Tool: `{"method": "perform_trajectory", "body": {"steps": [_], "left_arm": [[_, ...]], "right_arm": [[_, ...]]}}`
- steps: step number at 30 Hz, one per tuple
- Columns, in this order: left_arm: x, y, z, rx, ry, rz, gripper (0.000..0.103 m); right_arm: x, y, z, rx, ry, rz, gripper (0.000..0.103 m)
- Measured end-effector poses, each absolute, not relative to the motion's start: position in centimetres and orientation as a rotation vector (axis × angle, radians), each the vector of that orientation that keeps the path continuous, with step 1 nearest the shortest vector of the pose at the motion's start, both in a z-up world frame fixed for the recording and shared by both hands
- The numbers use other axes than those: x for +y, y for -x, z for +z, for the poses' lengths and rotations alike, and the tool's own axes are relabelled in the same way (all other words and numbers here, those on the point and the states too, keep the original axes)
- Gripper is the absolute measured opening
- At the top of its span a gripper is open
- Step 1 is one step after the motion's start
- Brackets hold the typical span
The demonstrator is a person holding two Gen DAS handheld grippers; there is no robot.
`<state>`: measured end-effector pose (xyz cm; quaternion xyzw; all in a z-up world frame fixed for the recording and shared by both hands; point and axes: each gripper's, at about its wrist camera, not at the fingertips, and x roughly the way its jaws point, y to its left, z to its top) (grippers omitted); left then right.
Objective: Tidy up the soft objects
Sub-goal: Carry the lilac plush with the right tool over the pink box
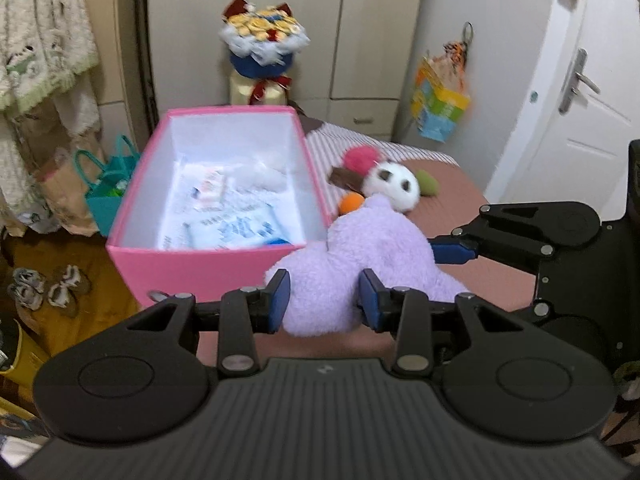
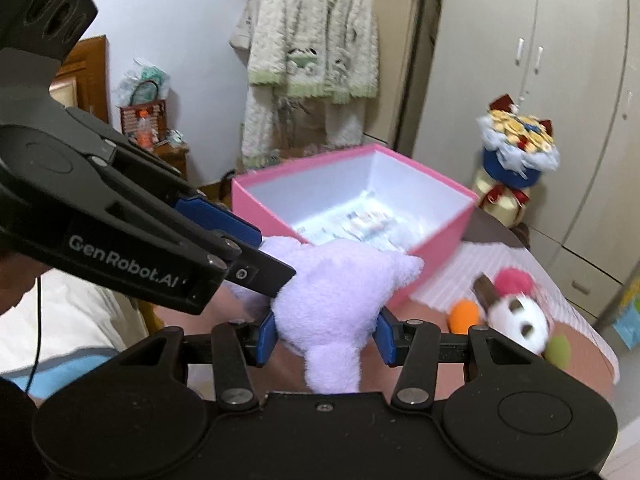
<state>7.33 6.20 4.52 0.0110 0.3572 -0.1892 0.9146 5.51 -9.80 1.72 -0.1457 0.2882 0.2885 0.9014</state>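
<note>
A lilac plush toy [image 1: 360, 256] is held by both grippers just right of an open pink box [image 1: 192, 264]. My left gripper [image 1: 324, 300] is shut on the plush's near end. My right gripper [image 2: 326, 334] is shut on its other part, and the plush [image 2: 332, 292] reaches toward the pink box [image 2: 436, 240]. The right gripper also shows in the left wrist view [image 1: 452, 250], and the left gripper in the right wrist view [image 2: 256, 256]. A white panda-faced plush with pink, orange and green pom-poms [image 1: 392, 184] lies on the bed behind; it also shows in the right wrist view [image 2: 516, 316].
The box holds white and blue packets [image 1: 236, 216]. A bouquet of plush figures [image 1: 262, 40] stands behind the box by the wardrobe. Teal gift bags [image 1: 108, 188] and slippers [image 1: 48, 288] sit on the floor left. A door [image 1: 592, 120] is at right. A fluffy robe [image 2: 312, 52] hangs on the wall.
</note>
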Motion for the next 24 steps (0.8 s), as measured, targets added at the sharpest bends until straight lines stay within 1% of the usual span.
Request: {"method": "perform_trajectory", "body": {"steps": [6, 12, 17, 24], "left_arm": [[8.8, -11.2, 6.0, 0.701, -0.022, -0.367, 0.036], [10.1, -16.6, 5.5, 0.707, -0.020, -0.350, 0.036], [11.0, -21.0, 3.7, 0.717, 0.013, -0.319, 0.035], [11.7, -25.5, 0.0, 0.846, 0.056, -0.362, 0.035]], "right_arm": [[-7.6, -9.4, 3.0, 0.580, 0.240, 0.611, 0.054], [-6.3, -14.9, 2.7, 0.601, 0.186, 0.631, 0.054], [-5.1, -20.2, 1.6, 0.651, 0.174, 0.636, 0.054], [-4.1, -24.2, -1.1, 0.752, 0.273, 0.655, 0.054]]}}
